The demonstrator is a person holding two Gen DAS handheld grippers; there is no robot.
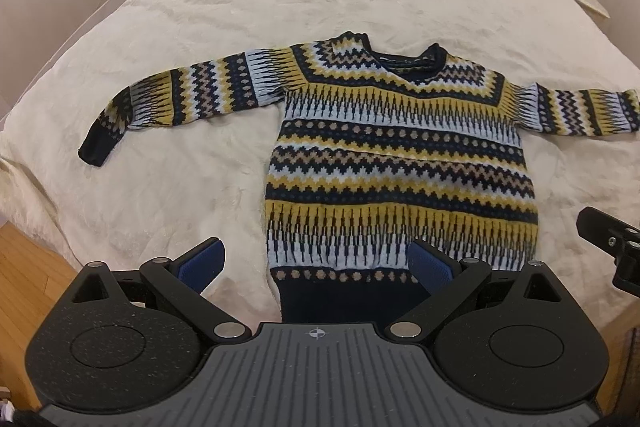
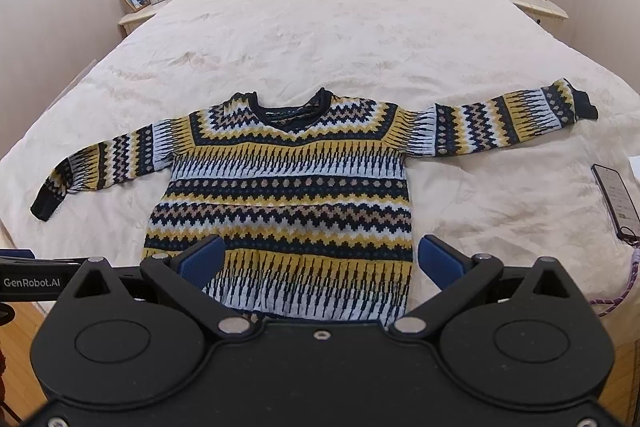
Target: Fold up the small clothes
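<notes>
Knitted wool sweater (image 2: 288, 187), plush bedspread (image 2: 320, 27)

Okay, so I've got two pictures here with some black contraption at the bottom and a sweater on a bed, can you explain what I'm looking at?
Each picture comes from a camera mounted on a hand-held tool with two tongs, one tool per hand. The left tongs and right tongs both stand open, blue pads apart, holding nothing. A patterned sweater lies flat on the bed, sleeves spread, not yet folded. A phone lies on the bed beside it.
</notes>
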